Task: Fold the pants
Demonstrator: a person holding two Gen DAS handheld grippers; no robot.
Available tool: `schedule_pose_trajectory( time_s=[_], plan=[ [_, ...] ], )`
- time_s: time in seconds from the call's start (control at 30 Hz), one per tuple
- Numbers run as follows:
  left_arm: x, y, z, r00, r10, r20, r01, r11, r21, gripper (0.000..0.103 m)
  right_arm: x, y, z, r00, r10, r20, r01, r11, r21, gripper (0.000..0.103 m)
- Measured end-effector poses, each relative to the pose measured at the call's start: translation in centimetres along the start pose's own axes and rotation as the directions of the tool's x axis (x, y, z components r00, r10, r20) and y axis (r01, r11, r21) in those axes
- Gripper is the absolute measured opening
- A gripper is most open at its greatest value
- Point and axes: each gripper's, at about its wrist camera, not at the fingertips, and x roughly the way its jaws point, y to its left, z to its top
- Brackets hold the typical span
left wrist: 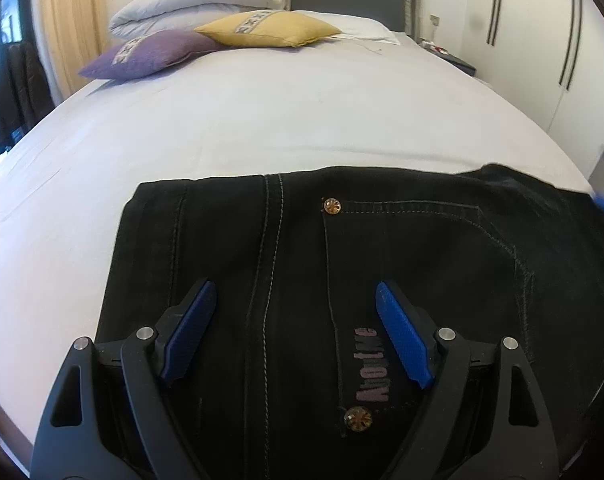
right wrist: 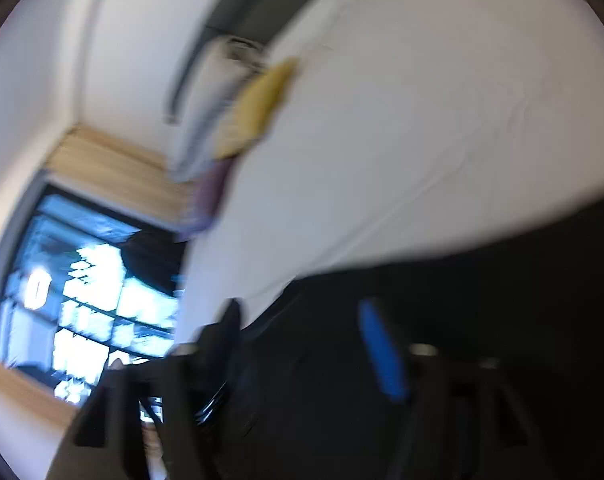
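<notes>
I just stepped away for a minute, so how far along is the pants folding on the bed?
Done: the black pants lie flat on the white bed in a compact shape with straight edges, apparently folded at least once. In hand: nothing; the left gripper hovers open above them. The right gripper is too blurred to judge. Left: possibly another fold; the far right end looks rumpled.

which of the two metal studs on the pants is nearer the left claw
The lower stud, just under the pink lettering on the black pants. It sits low between the left claw fingers; the other stud lies farther up by the pocket corner.
</notes>
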Motion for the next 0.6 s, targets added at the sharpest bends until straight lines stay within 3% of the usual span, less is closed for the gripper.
schedule_pose_trajectory(
  time_s=[0.03,0.1,0.17,0.23,0.27,0.37,0.43,0.5,0.53,0.57,0.6],
  plan=[
    [0.1,-0.2,0.0,1.0,0.009,-0.002,-0.009,1.0,-0.004,0.083,-1.0,-0.1,-1.6,1.0,0.014,-0.002,-0.014,1.0,-0.018,0.087],
    [-0.2,-0.5,-0.9,1.0,0.022,-0.006,-0.022,1.0,-0.009,0.083,-2.8,-2.5,-4.4,0.999,-0.044,-0.022,0.044,0.999,-0.001,0.087],
    [0.0,-0.4,-0.8,1.0,0.016,-0.015,-0.016,1.0,-0.019,0.083,-5.0,-7.1,-6.0,0.998,-0.064,-0.01,0.065,0.994,0.088,0.029],
    [0.2,-0.7,-0.4,0.999,0.021,-0.028,-0.021,1.0,-0.011,0.083,-8.4,-10.3,-5.7,0.996,-0.085,0.013,0.081,0.981,0.179,0.018],
    [0.2,-0.8,-0.3,0.999,0.024,-0.034,-0.024,1.0,-0.009,0.083,-10.3,-11.4,-5.6,0.995,-0.087,0.048,0.076,0.975,0.207,0.018],
    [0.3,-0.8,-0.1,0.999,0.034,-0.042,-0.035,0.999,-0.016,0.083,-17.7,-15.0,-5.8,0.967,-0.19,0.169,0.141,0.953,0.266,0.01],
    [0.0,-1.1,0.2,0.998,0.048,-0.045,-0.049,0.999,-0.019,0.083,-22.2,-16.8,-6.2,0.932,-0.281,0.228,0.196,0.922,0.335,0.014],
    [-0.6,-1.5,0.6,0.998,0.04,-0.052,-0.041,0.999,-0.031,0.083,-26.3,-16.9,-7.0,0.898,-0.346,0.272,0.24,0.903,0.357,0.035],
    [-1.0,-1.9,0.6,0.998,0.029,-0.048,-0.03,0.999,-0.03,0.083,-27.8,-16.3,-7.4,0.888,-0.338,0.311,0.224,0.909,0.351,0.055],
    [-1.4,-2.7,0.6,0.999,0.024,-0.041,-0.025,0.999,-0.024,0.083,-28.7,-15.6,-7.7,0.886,-0.308,0.348,0.19,0.924,0.332,0.065],
    [-1.6,-3.3,0.5,0.999,0.017,-0.039,-0.017,1.0,-0.016,0.083,-28.6,-14.9,-7.5,0.889,-0.276,0.365,0.163,0.937,0.31,0.066]
  ],
)
